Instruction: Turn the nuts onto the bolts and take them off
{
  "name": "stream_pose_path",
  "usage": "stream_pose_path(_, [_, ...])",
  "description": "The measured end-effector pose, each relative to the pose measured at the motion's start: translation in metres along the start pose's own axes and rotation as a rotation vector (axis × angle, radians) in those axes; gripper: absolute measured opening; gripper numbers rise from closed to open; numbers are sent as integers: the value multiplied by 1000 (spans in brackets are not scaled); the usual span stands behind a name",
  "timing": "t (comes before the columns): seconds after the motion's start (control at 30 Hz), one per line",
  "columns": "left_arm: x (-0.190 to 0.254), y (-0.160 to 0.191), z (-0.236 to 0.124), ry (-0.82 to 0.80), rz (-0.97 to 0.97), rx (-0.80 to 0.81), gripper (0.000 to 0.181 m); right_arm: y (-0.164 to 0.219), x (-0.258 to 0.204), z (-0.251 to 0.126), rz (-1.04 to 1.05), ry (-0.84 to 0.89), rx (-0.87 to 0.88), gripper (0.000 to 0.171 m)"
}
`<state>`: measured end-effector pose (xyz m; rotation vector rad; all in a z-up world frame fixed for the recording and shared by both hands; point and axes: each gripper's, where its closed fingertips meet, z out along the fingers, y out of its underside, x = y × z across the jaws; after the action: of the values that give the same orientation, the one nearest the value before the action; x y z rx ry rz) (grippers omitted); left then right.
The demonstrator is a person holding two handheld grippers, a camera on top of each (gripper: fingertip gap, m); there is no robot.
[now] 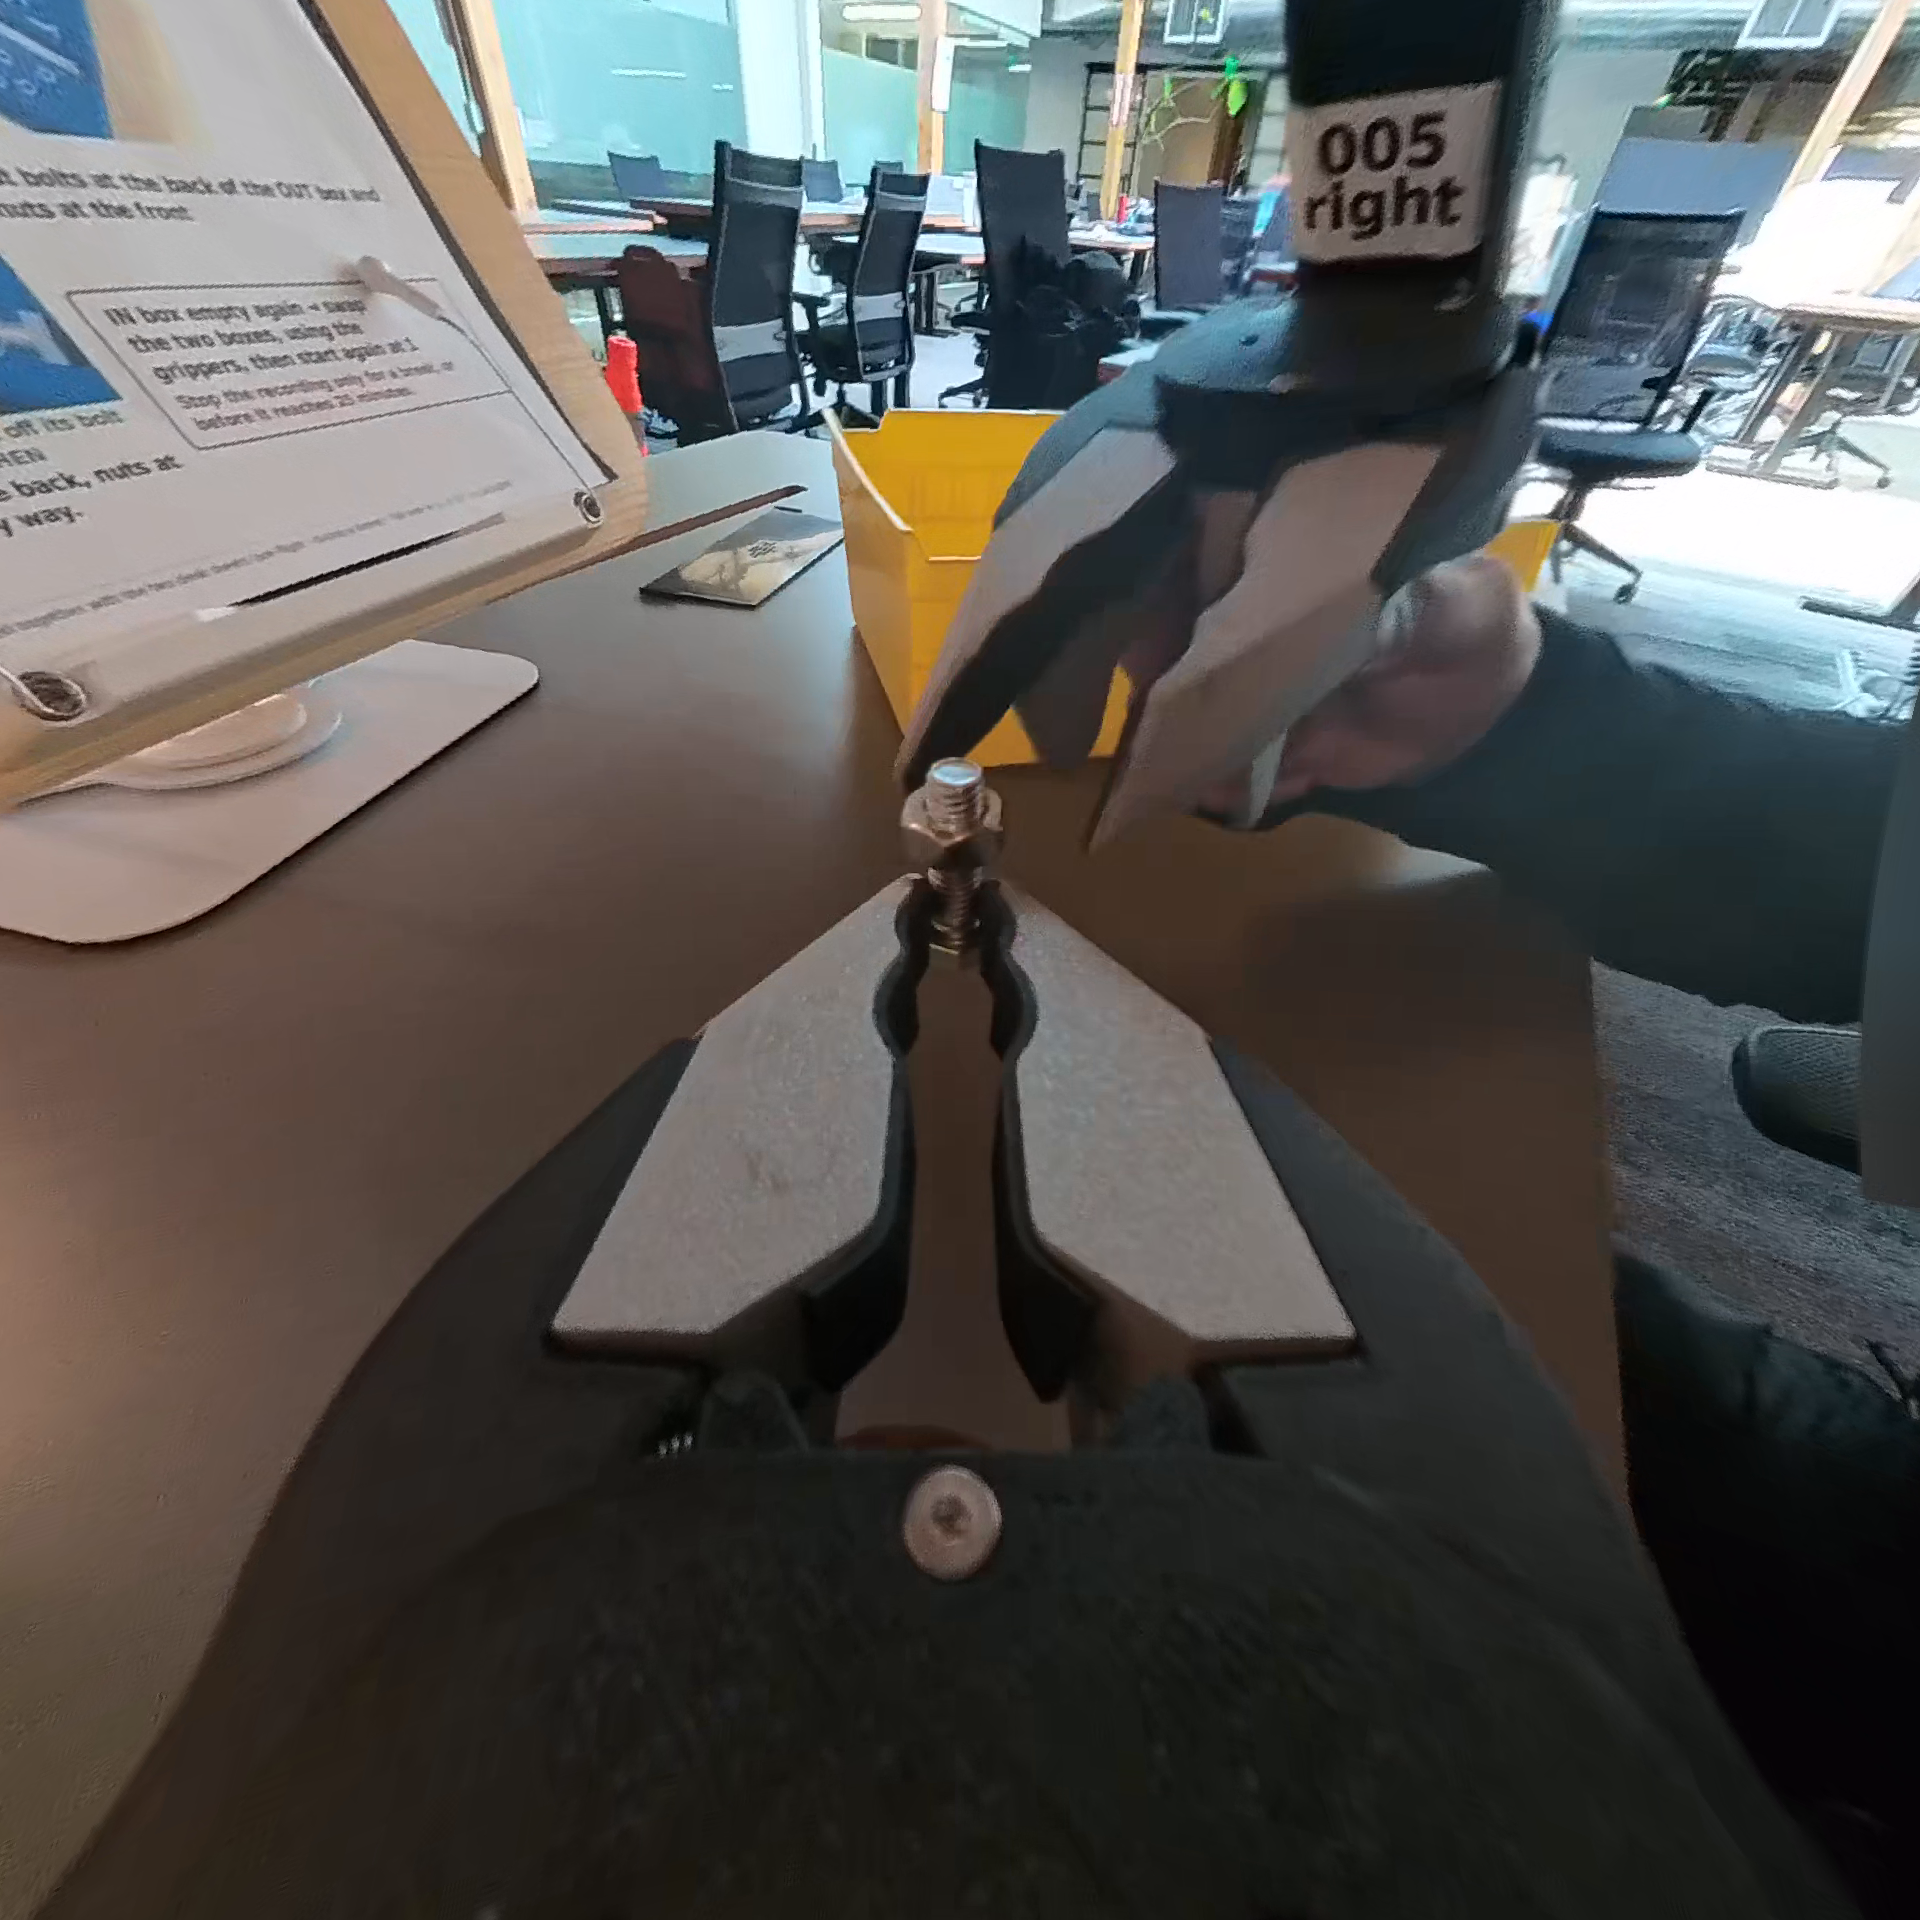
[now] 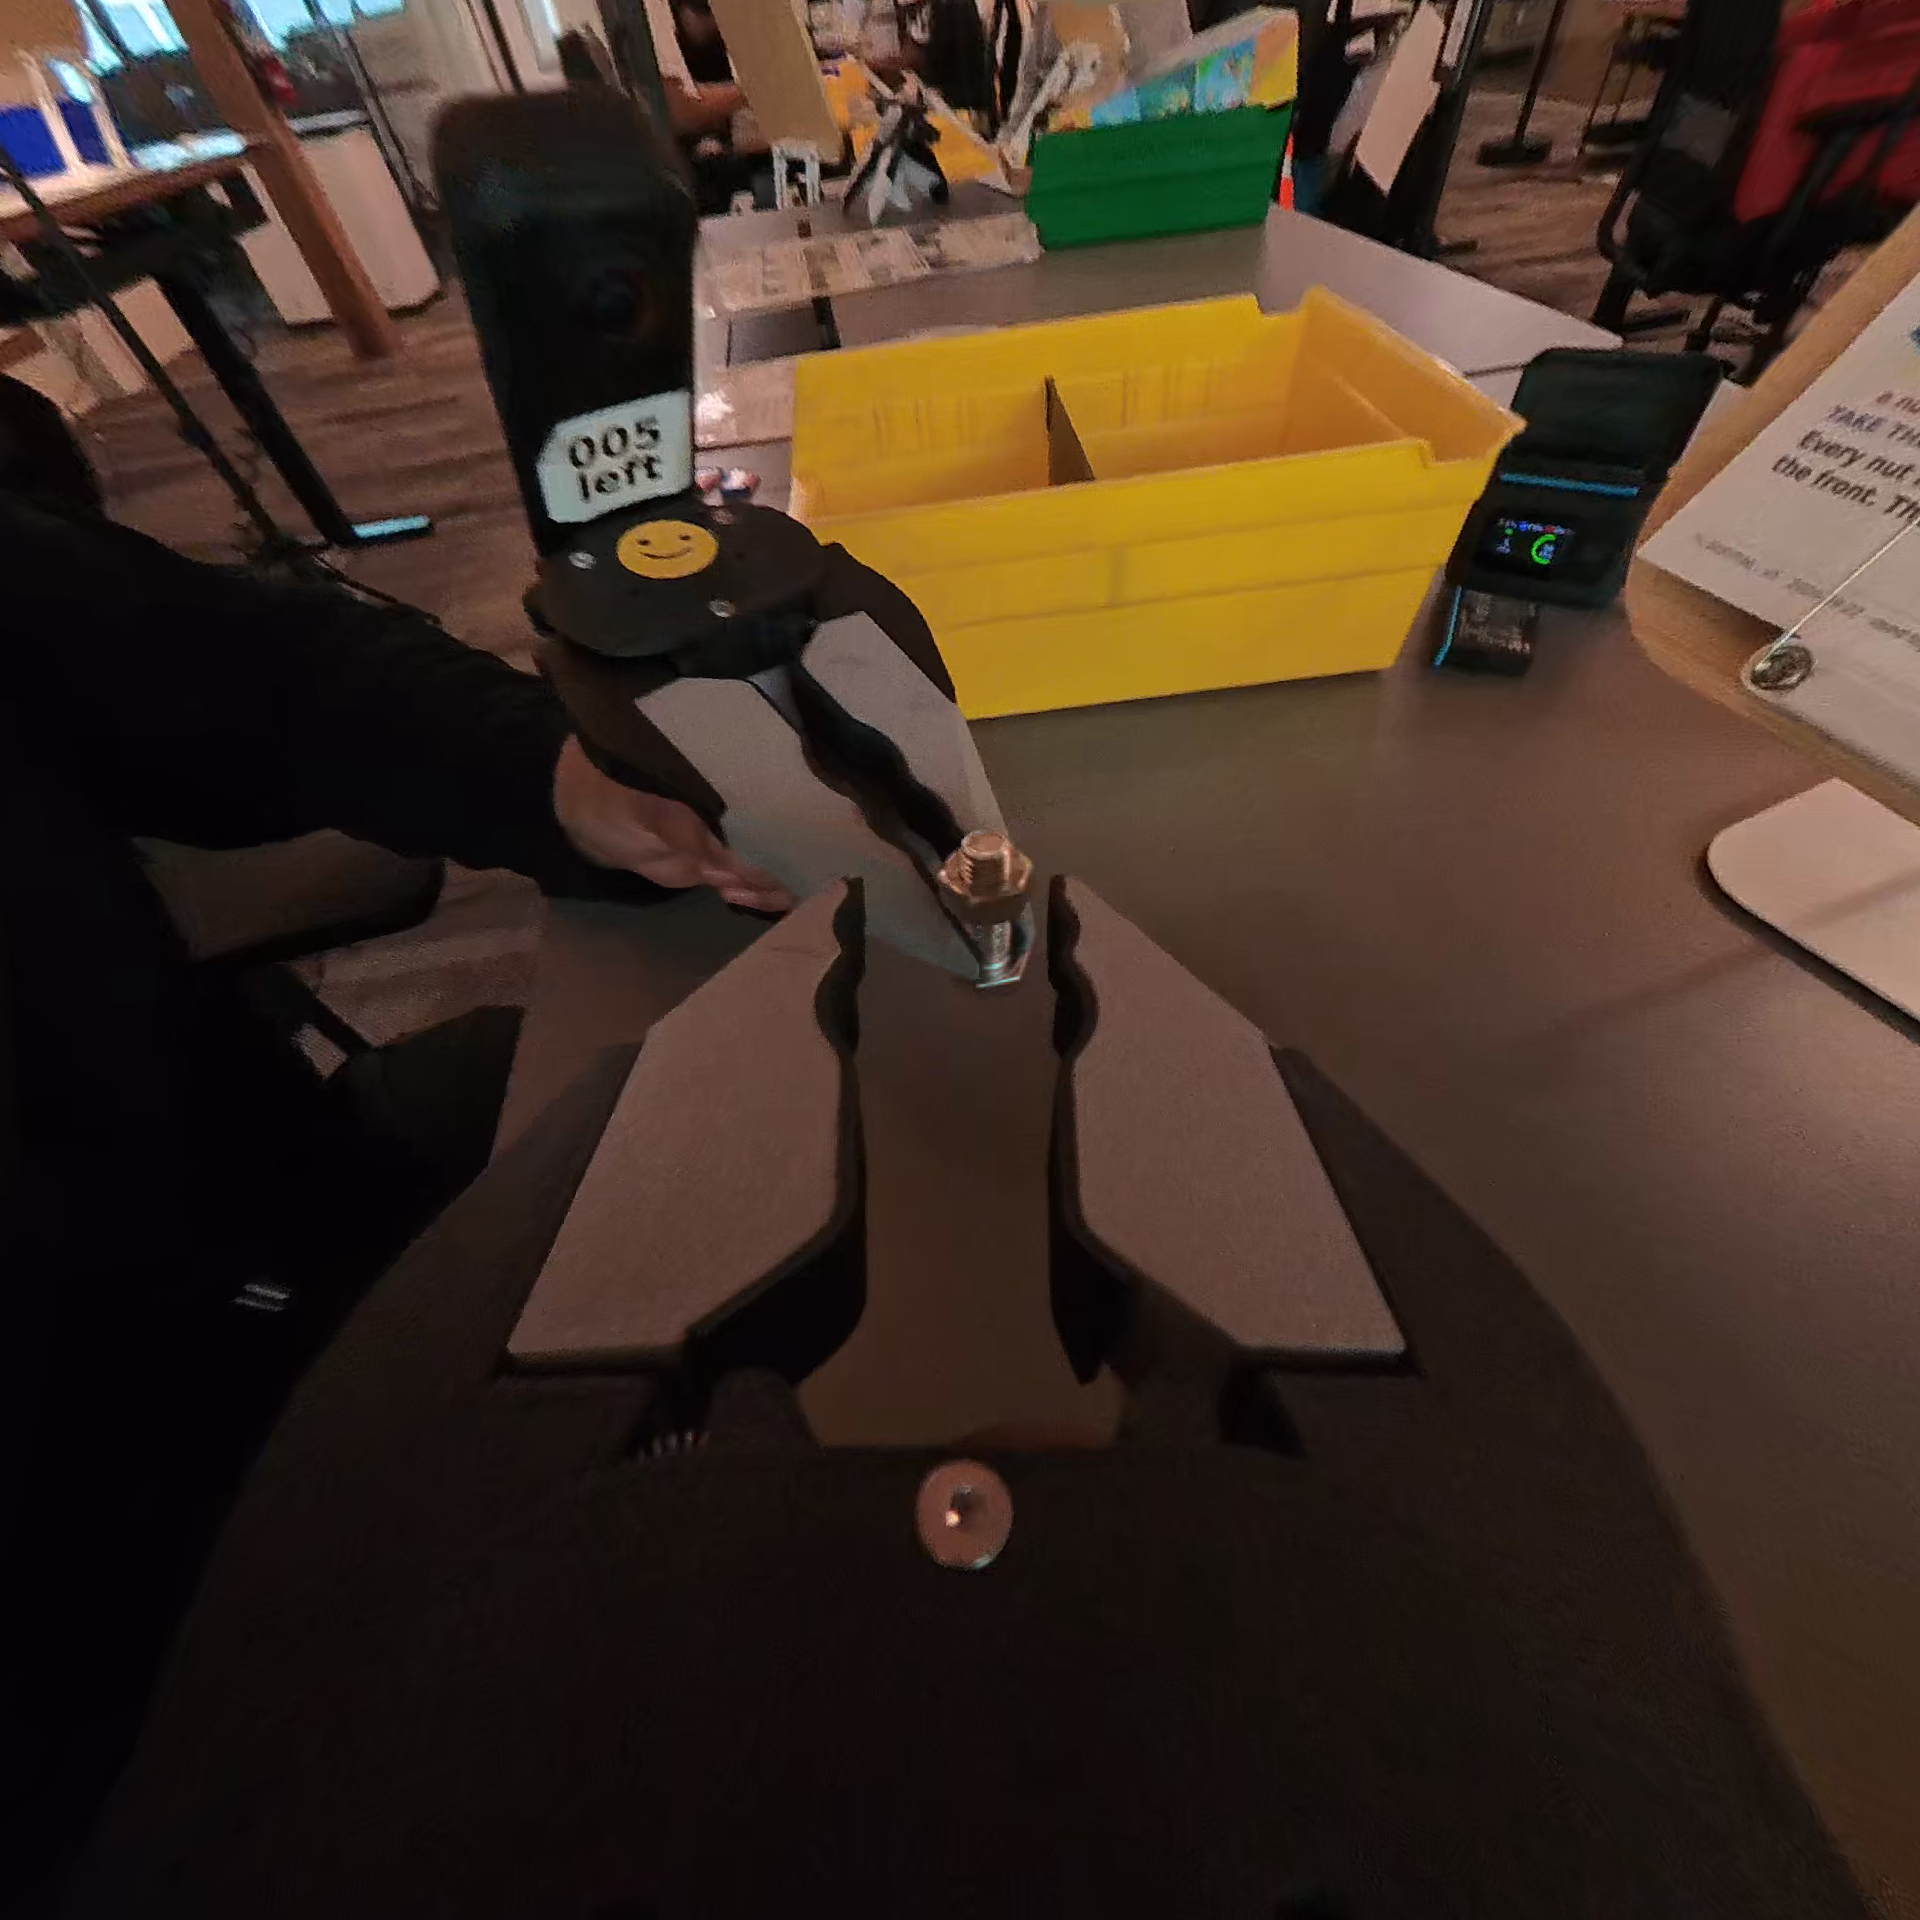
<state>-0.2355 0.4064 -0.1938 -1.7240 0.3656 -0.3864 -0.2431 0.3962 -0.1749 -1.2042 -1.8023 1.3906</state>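
I have the bolt pinched by its lower shank in my left gripper, upright, in front of the yellow bin. The nut sits near the bolt's tip, so threading looks barely begun or nearly undone. My right gripper gapes empty just short of the nut, angled down toward it.

A white label with printed characters sits on the right claw's black post, another label on the left claw's post. Left of the yellow bin — a printed instruction sheet. Right of the bin — a small lit screen.
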Motion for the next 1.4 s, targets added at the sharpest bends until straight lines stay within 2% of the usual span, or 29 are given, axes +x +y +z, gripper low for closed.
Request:
stream_pose_path(0.07, [4,-1,-1,21,-3,10,7,5,-1,7,2,-9,-26,32])
stream_pose_path(0.23, [7,0,1,38,-1,5,7,1,2,7,29,-3,21,17])
stream_pose_path(0.37, [8,2,3,54,-39,1,8,5,6,4,67,33,29,17])
stream_pose_path(0.5, [8,-10,-1,61,-52,65,36,-3,22,-23,114,175,91,17])
stream_pose_path(0.57, [10,-10,-1,67,-50,70,52,-17,31,-61,78,315,104,17])
stream_pose_path(0.63, [13,-4,1,72,-36,39,52,-36,50,-127,3,574,79,16])
stream_pose_path(0.7, [14,-1,3,72,-39,19,49,-40,70,-198,39,778,-17,16])
stream_pose_path(0.77, [16,0,4,84,-57,4,47,-12,96,-252,160,914,-214,16])
stream_pose_path(0.83, [19,3,5,105,-70,-13,45,40,123,-293,277,1034,-478,16])
stream_pose_path(0.87, [20,6,6,114,-67,-28,44,70,130,-301,344,1037,-615,16])
stream_pose_path(0.93, [20,15,9,102,-43,-73,45,125,137,-301,456,985,-817,16])
stream_pose_path(1.0, [19,25,12,72,-8,-117,48,167,137,-298,515,917,-945,17])
stream_pose_path(1.07, [18,28,12,48,-4,-140,55,181,143,-293,519,905,-995,18])
stream_pose_path(1.13, [23,30,7,35,13,-170,60,156,151,-286,468,945,-918,27])
stream_pose_path(1.23, [35,18,-14,43,4,-203,64,74,142,-256,334,944,-648,35])
stream_pose_path(1.33, [29,-25,-59,46,-36,-188,59,9,101,-207,224,822,-462,40])
stream_pose_path(1.4, [-11,-59,-98,-83,30,-193,56,-12,78,-170,148,697,-397,44])
